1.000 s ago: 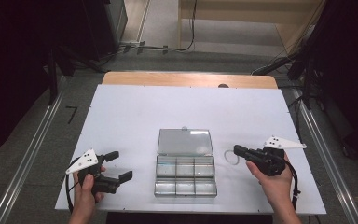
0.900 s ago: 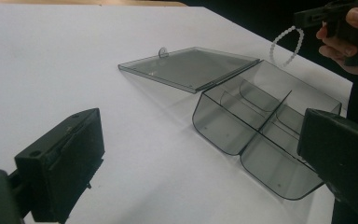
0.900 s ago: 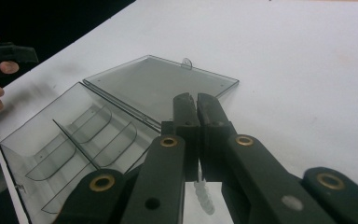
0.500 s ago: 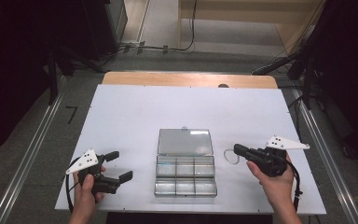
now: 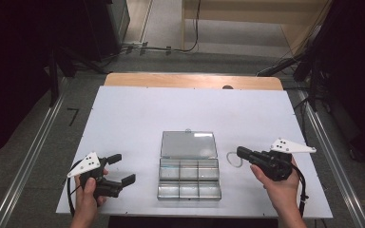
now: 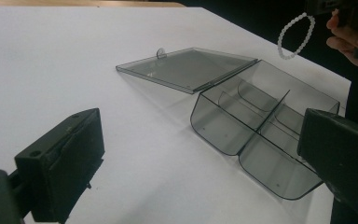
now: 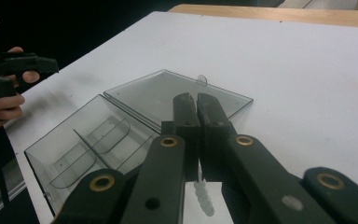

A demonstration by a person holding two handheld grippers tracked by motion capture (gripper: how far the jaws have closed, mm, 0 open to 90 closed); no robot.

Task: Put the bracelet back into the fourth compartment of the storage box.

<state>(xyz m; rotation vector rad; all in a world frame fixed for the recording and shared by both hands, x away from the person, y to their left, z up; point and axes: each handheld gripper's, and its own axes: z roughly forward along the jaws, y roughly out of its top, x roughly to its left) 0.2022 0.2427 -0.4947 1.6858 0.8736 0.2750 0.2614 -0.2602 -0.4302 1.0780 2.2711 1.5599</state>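
Observation:
A clear plastic compartment box [image 5: 189, 179] lies open at the table's front middle, its lid [image 5: 189, 145] flat on the far side. My right gripper [image 5: 241, 153] hovers just right of the box, shut on a white bead bracelet [image 5: 233, 159] that dangles from its tips. In the right gripper view the jaws [image 7: 196, 100] are pressed together over the lid [image 7: 168, 95] and beads [image 7: 204, 199] hang below. My left gripper [image 5: 122, 168] rests left of the box, open with nothing between its fingers. The left gripper view shows the box [image 6: 261, 126] and the bracelet [image 6: 296, 36] hanging above it.
The white table top [image 5: 147, 114] has bare room behind and beside the box. A wooden strip [image 5: 190, 80] runs along the far edge. Dark equipment and cables stand on the floor beyond, with metal rails [image 5: 33, 156] on both sides.

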